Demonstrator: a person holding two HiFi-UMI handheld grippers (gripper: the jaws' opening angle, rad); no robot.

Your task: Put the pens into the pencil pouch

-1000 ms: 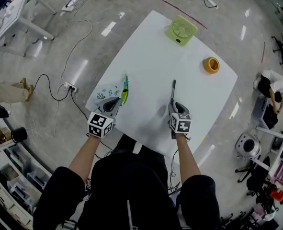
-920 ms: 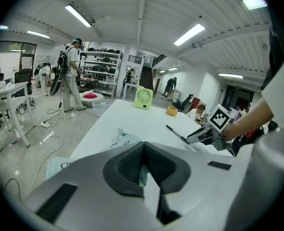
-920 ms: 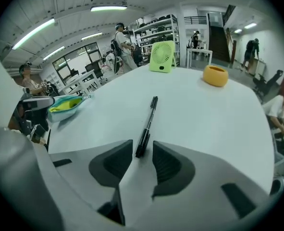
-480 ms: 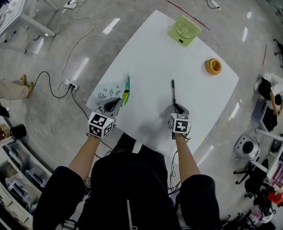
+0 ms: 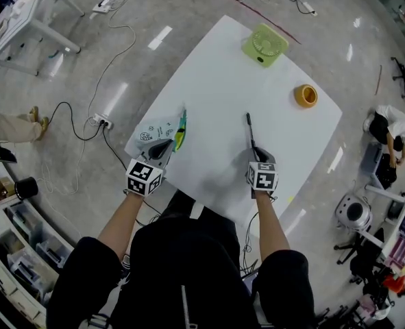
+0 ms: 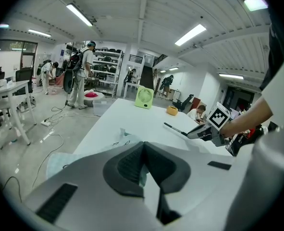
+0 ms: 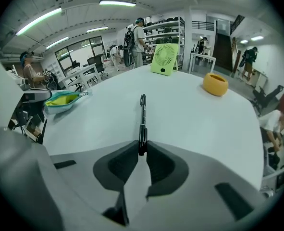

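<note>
Open workshop-lab: storage shelves (image 6: 104, 64), ceiling strip lights (image 6: 80, 14), power strip (image 5: 101, 123) on floor

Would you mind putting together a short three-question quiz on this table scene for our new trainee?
1. True or false: the green fan stands farther from the person than the orange tape roll.
2. The left gripper is shut on: A the green fan, B the pencil pouch, C the orange tape roll.
3. What lies between the jaws of the right gripper?

Key: 1 true. 2 B. 3 the black pen; the jaws are closing on its near end.
</note>
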